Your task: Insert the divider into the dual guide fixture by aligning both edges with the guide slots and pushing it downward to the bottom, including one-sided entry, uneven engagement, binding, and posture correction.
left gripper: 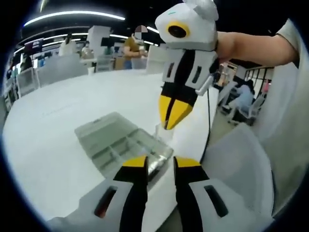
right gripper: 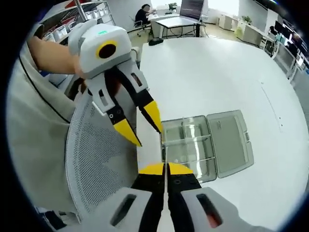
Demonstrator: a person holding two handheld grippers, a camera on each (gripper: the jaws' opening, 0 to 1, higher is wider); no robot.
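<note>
Right gripper view has the right gripper [right gripper: 166, 167] pinched on a thin clear divider [right gripper: 162, 151] above the open compartment box [right gripper: 205, 145], left gripper [right gripper: 145, 126] gaping beside it, so I'd say we're pre-insertion and next up is lining both edges with the slots.

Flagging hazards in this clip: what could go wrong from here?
1. The clear box sits at the table edge; a downward push could tip or slide it off.
2. The right gripper pinches a thin clear divider at its tips; it may slip or enter tilted and bind.
3. The left gripper is open, so nothing braces the box.
</note>
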